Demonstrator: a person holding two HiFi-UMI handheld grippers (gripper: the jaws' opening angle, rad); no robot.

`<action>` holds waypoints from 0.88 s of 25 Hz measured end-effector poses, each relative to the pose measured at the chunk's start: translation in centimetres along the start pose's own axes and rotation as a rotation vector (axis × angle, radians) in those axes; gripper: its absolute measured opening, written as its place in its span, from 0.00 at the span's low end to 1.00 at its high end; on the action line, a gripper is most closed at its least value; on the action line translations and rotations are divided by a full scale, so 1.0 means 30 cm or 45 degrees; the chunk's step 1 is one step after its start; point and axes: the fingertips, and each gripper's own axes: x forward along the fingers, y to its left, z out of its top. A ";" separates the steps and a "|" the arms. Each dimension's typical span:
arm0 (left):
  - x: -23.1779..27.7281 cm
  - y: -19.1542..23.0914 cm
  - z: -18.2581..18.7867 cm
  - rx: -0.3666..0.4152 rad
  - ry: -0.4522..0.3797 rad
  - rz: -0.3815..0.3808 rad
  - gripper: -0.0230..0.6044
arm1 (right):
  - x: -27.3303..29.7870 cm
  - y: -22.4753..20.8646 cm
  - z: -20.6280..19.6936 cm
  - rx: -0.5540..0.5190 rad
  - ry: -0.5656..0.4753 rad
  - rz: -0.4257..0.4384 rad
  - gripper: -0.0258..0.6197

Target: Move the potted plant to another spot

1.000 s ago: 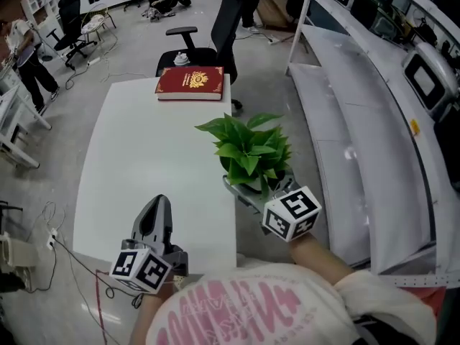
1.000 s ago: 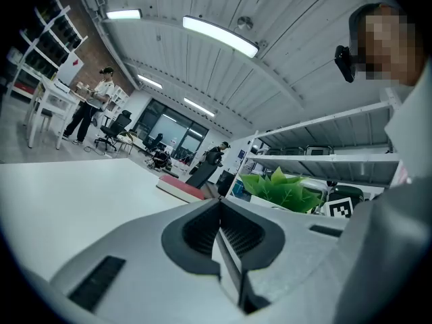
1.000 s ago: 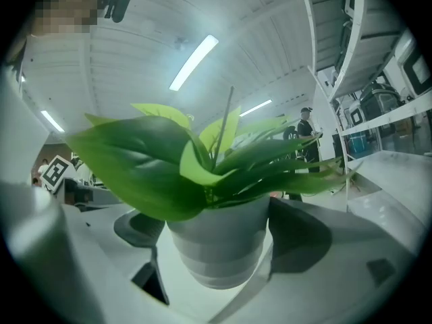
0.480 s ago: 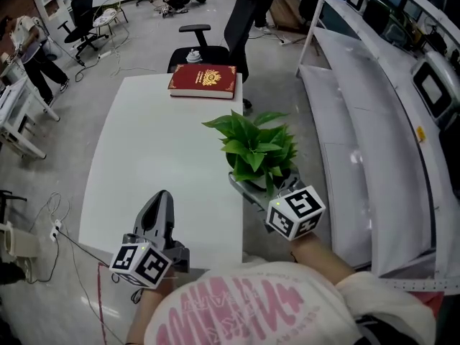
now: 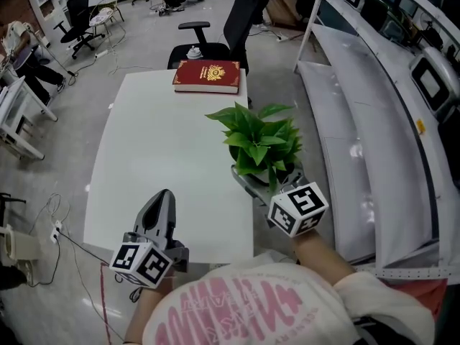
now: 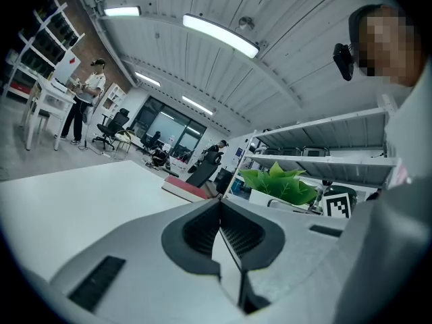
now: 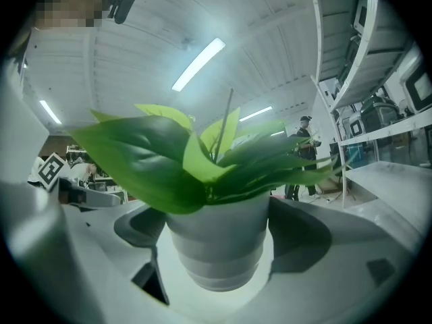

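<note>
- Carrying step, by my reading: the right gripper (image 5: 266, 178) has its jaws clenched on either side of the white pot (image 7: 216, 248); the pot fills the gap between them.
- The plant (image 5: 260, 139) sits at the right edge of the white surface (image 5: 165, 149), about midway along it; the head view does not show whether the pot's base is lifted or resting, since leaves and gripper cover it.
- The left gripper (image 5: 163, 196) hovers over the near left part of the surface, well apart from the plant; its jaws are pressed together with nothing between them.
- A red book (image 5: 209, 76) lies at the far end of the surface; bare white stretches between it and the left gripper.
- The pot holds a bushy spray of broad green leaves spilling past its rim; no soil can be seen.
- The next move likely calls for keeping the pot upright, moving it over a bare patch clear of the book, lowering it until the base sits flat, then parting the jaws.
</note>
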 end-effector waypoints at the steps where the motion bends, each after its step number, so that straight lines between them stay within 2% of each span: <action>1: -0.001 0.002 -0.005 -0.004 0.002 0.009 0.04 | 0.002 -0.002 -0.006 0.003 0.005 0.003 0.80; 7: -0.001 0.010 -0.018 -0.015 -0.007 0.077 0.04 | 0.048 -0.015 -0.027 0.015 0.031 0.075 0.80; 14: 0.033 0.018 0.011 -0.024 -0.142 0.260 0.04 | 0.147 -0.084 -0.028 -0.029 0.078 0.252 0.80; 22: 0.056 0.043 0.026 -0.037 -0.259 0.449 0.04 | 0.244 -0.198 -0.073 -0.035 0.143 0.363 0.80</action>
